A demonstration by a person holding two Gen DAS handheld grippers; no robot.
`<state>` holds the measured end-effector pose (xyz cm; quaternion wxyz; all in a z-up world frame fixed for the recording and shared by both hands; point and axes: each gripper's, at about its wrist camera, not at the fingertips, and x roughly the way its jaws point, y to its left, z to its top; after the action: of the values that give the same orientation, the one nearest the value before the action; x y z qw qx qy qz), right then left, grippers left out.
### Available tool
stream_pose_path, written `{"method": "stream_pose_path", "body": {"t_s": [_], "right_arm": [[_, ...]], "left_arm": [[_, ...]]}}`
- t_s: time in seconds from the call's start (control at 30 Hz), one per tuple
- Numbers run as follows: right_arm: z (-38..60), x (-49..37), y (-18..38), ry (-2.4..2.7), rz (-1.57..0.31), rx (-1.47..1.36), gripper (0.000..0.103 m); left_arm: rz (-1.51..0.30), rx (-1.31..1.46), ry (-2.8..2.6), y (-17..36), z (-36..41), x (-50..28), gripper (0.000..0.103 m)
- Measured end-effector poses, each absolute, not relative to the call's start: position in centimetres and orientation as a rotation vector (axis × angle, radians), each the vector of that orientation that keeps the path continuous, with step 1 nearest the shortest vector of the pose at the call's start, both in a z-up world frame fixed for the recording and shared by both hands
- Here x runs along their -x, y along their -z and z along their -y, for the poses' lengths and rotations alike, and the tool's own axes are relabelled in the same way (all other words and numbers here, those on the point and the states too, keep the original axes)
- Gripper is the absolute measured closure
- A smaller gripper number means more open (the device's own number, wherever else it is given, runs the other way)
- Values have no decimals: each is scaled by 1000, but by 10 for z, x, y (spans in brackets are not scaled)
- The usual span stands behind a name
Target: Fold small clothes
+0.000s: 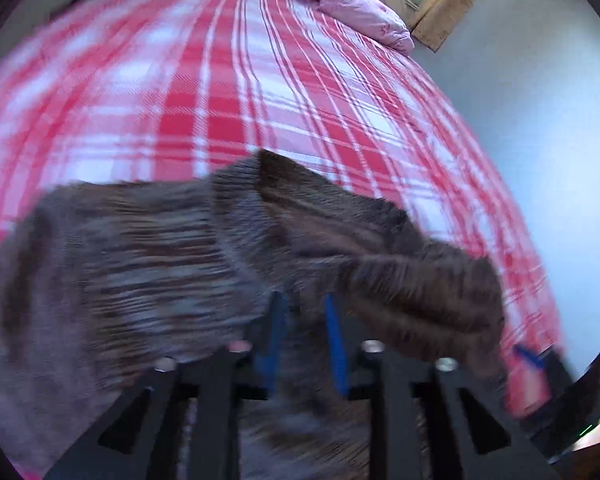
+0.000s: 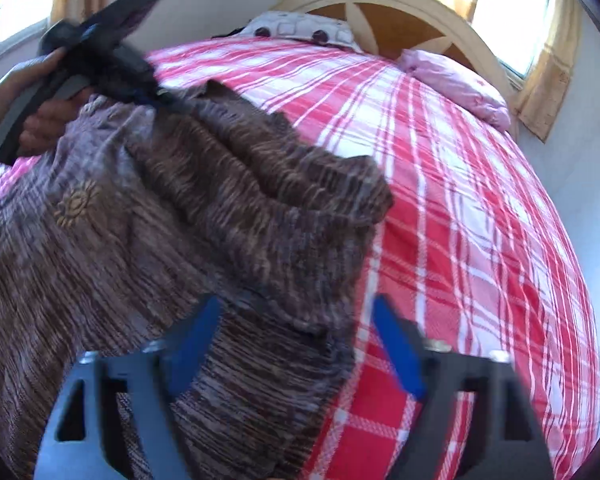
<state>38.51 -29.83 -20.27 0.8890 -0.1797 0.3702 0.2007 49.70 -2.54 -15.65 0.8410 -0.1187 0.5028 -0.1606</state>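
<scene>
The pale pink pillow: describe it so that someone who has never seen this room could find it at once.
Start from the bed under the red and white plaid cover. Follow it up to the curved wooden headboard; the pink pillow lies there on the window side. It is plain and pale, unlike the patterned pillow beside it and the brown striped garment nearer the camera.

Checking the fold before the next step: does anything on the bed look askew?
Yes. The brown garment lies bunched on the plaid bedspread, its upper flap rumpled and slanting, not flat and square.
</scene>
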Motion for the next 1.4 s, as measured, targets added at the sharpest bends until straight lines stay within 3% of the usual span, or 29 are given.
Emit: {"method": "stream_pose_path", "body": {"t_s": [0.03, 0.2, 0.27, 0.33, 0.7, 0.73, 0.77, 0.87, 1.17, 1.23, 1.3, 1.33, 1.37, 1.4], "right_arm": [[298, -382, 199, -393, -748, 381, 29], [271, -373, 179, -426, -713, 407, 36], [247, -370, 174, -458, -715, 428, 49], [216, -369, 174, -516, -741, 470, 54], [132, -404, 205, -500, -811, 575, 53], [132, -409, 207, -492, -830, 568, 58], [134, -413, 208, -489, -845, 555, 73], [146, -420, 201, -531, -903, 437, 92], [172, -424, 177, -589, -906, 267, 95], [182, -421, 170, -601, -869, 215, 92], [194, -416, 165, -619, -825, 155, 57], [200, -410, 162, -613, -808, 140, 19], [208, -404, 159, -602, -770, 125, 10], [213, -399, 156, -599, -748, 122, 12]], "left_arm": [[-1037, 242, 335, 153, 19, -492, 58], [-874, 323, 363, 127, -12, -466, 43], [-876, 349, 375, 126, -9, -467, 43], [-890, 361, 400, 131, -4, -459, 43], [-940, 397, 456, 164, -18, -401, 43], [-941, 401, 468, 162, -17, -399, 43], [-939, 405, 481, 163, -16, -398, 43], [-932, 393, 510, 162, -11, -398, 43], [-925, 293, 579, 160, 27, -410, 43], [-951, 283, 604, 167, 37, -419, 43], [-974, 255, 573, 172, 44, -431, 43], [-988, 245, 572, 174, 48, -437, 43], [-1003, 239, 567, 177, 51, -442, 43], [-1001, 237, 558, 178, 54, -447, 43]]}}
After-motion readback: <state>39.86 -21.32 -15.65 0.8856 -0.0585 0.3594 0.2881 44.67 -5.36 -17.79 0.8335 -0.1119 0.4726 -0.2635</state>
